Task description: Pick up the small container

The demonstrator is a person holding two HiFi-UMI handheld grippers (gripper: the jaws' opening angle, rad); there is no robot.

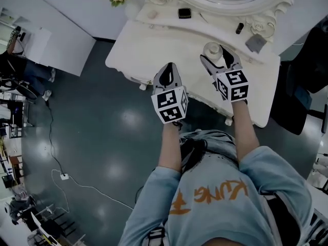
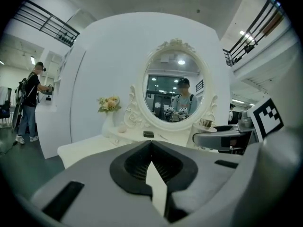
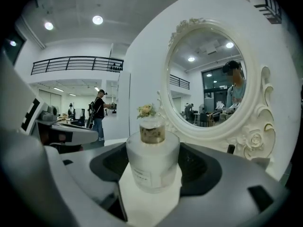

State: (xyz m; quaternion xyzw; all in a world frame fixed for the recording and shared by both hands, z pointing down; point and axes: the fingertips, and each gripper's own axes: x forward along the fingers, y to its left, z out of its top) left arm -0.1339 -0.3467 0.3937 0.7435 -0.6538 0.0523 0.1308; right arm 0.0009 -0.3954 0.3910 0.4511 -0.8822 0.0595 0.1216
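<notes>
The fingers of my right gripper (image 3: 154,148) stand open around the small container (image 3: 152,162), which sits on the worktop (image 1: 154,40), right side. My left gripper (image 2: 151,145) has its fingers closed, empty. Closing off-centre could tip or skid the smooth jar

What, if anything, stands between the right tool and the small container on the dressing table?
Nothing visible does. The small container already stands on the white table between the right tool's open jaws, with no other object in the gap.
</notes>
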